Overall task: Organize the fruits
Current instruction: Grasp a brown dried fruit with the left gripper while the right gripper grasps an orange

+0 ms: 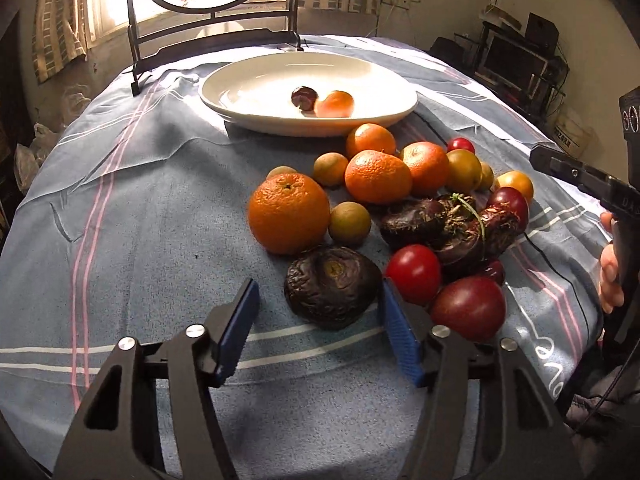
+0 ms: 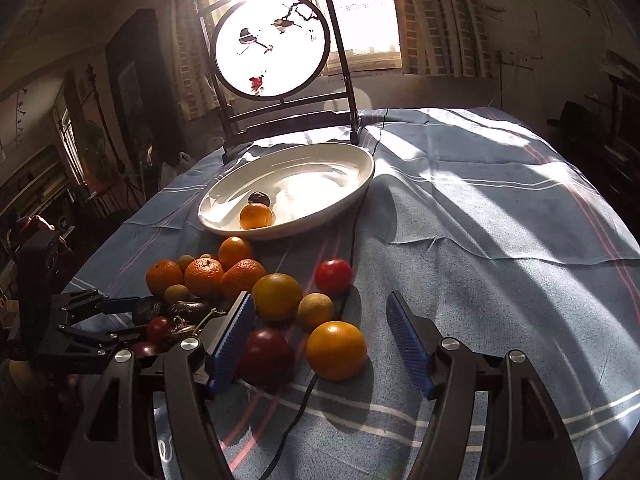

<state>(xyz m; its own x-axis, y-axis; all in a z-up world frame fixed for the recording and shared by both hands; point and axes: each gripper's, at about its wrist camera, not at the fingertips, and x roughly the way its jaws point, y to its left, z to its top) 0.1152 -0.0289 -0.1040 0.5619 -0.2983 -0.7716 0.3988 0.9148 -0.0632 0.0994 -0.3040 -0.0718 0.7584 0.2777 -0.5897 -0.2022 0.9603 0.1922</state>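
A white oval plate (image 1: 240,96) (image 2: 352,184) sits at the far side of the table and holds a dark fruit (image 1: 304,98) and an orange fruit (image 1: 335,104). A pile of oranges (image 1: 288,212), small green-brown fruits (image 1: 349,223), red plums (image 1: 413,274) and dark wrinkled fruits (image 1: 332,286) lies on the blue cloth. My left gripper (image 1: 318,314) is open, its jaws on either side of the dark wrinkled fruit. My right gripper (image 2: 320,328) is open, with a yellow-orange fruit (image 2: 336,350) and a dark red plum (image 2: 266,356) between its jaws.
A round painted screen on a dark wooden stand (image 1: 212,8) (image 2: 272,44) stands behind the plate. A black cable (image 2: 296,412) runs across the striped blue tablecloth (image 2: 500,260). The right gripper's body (image 1: 592,180) and a hand show at the right edge of the left wrist view.
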